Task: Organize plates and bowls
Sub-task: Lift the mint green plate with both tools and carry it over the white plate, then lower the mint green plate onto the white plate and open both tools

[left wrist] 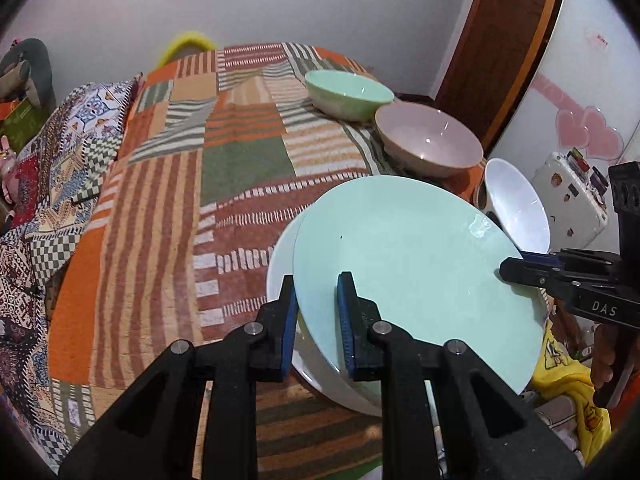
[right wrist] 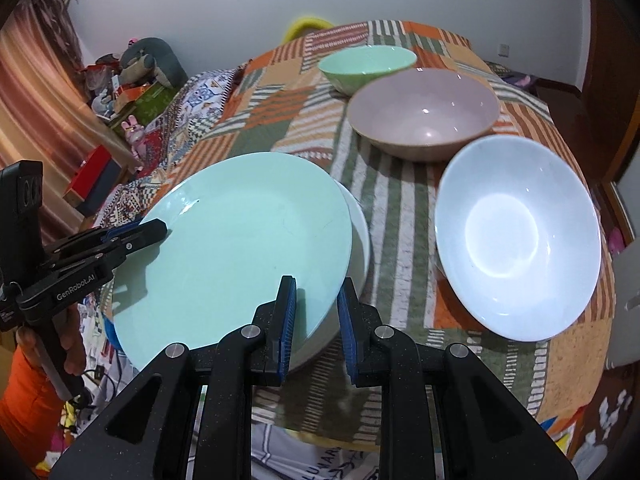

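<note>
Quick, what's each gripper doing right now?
Left gripper: shut on the green plate and white plate beneath.
Right gripper: shut on the same stack's opposite edge.

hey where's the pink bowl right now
The pink bowl sits on the patchwork cloth toward the far right in both views, between the green bowl behind it and the white bowl in front.

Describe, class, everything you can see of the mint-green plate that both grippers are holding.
The green plate is round, flat, pale mint and glossy, like glazed ceramic or glass, with light glare near its rim. It sits tilted on top of a white plate whose edge peeks out beneath. The left gripper and the right gripper are shut on opposite edges, pinching both plates together. It hangs over the near edge of the patchwork cloth, beside a white bowl.
</note>
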{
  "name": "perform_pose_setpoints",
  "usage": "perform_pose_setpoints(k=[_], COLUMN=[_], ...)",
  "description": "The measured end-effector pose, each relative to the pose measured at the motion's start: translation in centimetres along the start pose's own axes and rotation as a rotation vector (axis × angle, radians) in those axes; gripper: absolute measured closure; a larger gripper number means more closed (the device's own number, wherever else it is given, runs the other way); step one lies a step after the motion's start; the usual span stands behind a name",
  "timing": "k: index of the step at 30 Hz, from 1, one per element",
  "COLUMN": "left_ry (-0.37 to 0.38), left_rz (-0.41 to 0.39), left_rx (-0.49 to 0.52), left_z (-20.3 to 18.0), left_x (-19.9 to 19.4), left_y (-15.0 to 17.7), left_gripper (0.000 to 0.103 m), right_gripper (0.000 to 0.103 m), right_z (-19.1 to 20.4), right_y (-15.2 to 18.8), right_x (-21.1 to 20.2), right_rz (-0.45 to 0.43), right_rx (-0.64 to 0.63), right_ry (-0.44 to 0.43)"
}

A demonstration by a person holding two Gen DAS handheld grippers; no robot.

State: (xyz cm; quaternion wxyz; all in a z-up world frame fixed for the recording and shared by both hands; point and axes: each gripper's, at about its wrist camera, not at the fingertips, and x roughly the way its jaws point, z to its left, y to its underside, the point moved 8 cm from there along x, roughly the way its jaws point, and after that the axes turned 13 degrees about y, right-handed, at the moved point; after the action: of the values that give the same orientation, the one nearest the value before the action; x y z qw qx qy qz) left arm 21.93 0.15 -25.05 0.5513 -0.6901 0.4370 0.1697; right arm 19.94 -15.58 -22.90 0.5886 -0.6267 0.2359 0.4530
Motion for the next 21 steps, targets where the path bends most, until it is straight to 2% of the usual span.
perform_pose_setpoints(k=[7, 21], left_ry=[0.000, -0.011], left_rz=[0.021, 0.028], left_rx=[-0.019, -0.035], left_z=[0.7, 1.6], left_x=[1.2, 1.9], left_y=[0.6, 0.9], left_gripper=[0.084, 0.082], right_gripper=[0.084, 0.083], right_z=[0.0, 0.5], right_y=[0.5, 0.1], right_x=[0.9, 1.4], right_rz=[0.019, -0.004], right_rx=[-0.009, -0.062], right_ry=[0.012, 0.063])
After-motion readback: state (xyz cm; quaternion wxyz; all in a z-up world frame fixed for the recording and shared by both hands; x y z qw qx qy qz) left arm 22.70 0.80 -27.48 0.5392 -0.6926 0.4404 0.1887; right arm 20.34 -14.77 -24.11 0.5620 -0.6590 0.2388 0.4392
